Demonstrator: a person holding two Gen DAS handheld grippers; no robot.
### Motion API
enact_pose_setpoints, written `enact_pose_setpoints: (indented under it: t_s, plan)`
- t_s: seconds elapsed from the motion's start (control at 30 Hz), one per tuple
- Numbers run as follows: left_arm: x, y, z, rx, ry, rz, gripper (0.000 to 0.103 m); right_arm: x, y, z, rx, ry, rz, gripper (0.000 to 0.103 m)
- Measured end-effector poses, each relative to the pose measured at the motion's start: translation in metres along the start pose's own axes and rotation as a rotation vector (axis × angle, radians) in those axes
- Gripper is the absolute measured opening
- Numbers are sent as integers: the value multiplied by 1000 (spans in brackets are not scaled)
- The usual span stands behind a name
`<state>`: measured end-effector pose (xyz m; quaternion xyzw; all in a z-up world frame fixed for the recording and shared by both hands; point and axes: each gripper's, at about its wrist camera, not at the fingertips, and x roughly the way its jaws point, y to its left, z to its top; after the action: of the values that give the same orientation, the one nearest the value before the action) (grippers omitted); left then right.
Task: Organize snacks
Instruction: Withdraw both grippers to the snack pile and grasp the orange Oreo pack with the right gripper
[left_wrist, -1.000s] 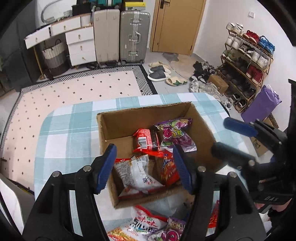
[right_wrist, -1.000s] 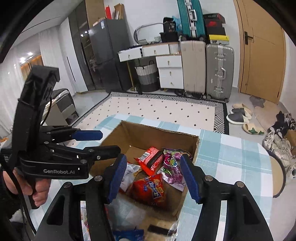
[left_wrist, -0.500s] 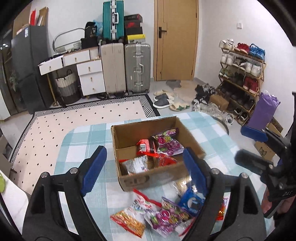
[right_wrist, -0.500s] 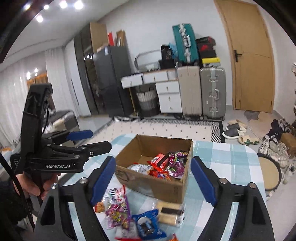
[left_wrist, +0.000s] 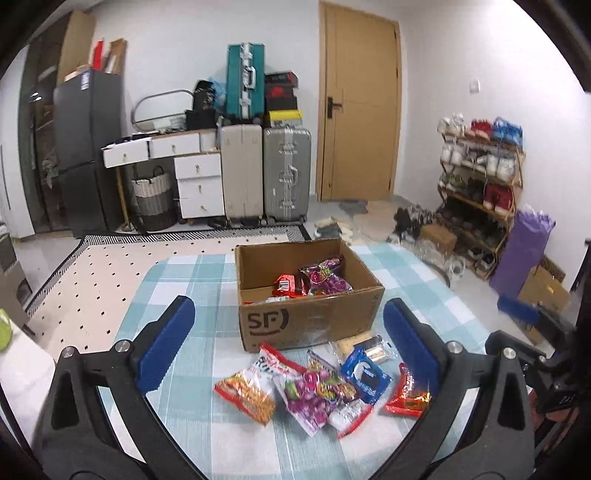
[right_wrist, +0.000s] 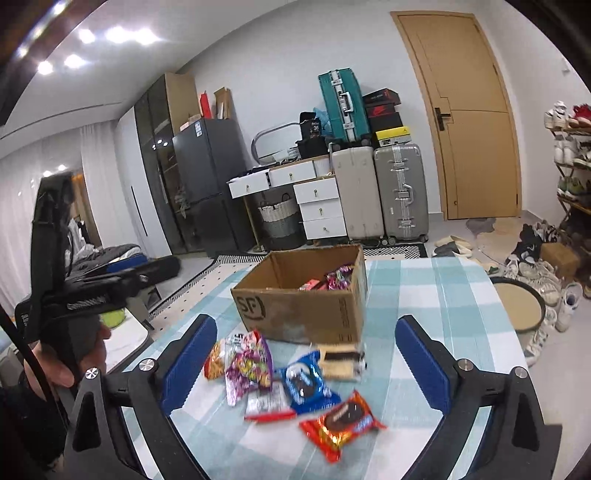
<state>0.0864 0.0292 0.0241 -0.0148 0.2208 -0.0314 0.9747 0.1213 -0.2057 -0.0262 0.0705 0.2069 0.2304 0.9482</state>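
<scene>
A brown cardboard box (left_wrist: 308, 319) (right_wrist: 299, 314) stands on the checked table and holds red and purple snack packs (left_wrist: 314, 282). Loose packs lie in front of it: an orange-red bag (left_wrist: 246, 397), a purple candy bag (left_wrist: 317, 395) (right_wrist: 247, 369), a blue cookie pack (left_wrist: 365, 374) (right_wrist: 308, 384), a red cookie pack (left_wrist: 408, 393) (right_wrist: 341, 424) and a clear-wrapped sandwich biscuit (right_wrist: 340, 363). My left gripper (left_wrist: 288, 341) is open and empty, above the near table. My right gripper (right_wrist: 304, 363) is open and empty, over the loose packs.
The blue-and-white checked tablecloth (left_wrist: 177, 295) covers the table. Behind stand suitcases (left_wrist: 266, 173), white drawers (left_wrist: 199, 184), a dark fridge (left_wrist: 88, 155), a door and a shoe rack (left_wrist: 480, 177). The left gripper's body (right_wrist: 74, 288) shows at the left of the right wrist view.
Both grippers have pulled back and up from over the box, and their jaws have opened wider. The loose packs in front of the box have come into full view.
</scene>
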Motion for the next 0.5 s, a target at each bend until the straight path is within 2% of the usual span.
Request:
enact_pose_setpoints:
  t_s: [0.2, 0.5]
  plan:
    - [-15, 11, -39, -15, 21, 22, 102, -5, -2, -34, 0, 54, -49, 102]
    - [33, 21, -94, -58, 141, 37, 102, 19, -9, -74, 56, 143, -71, 102]
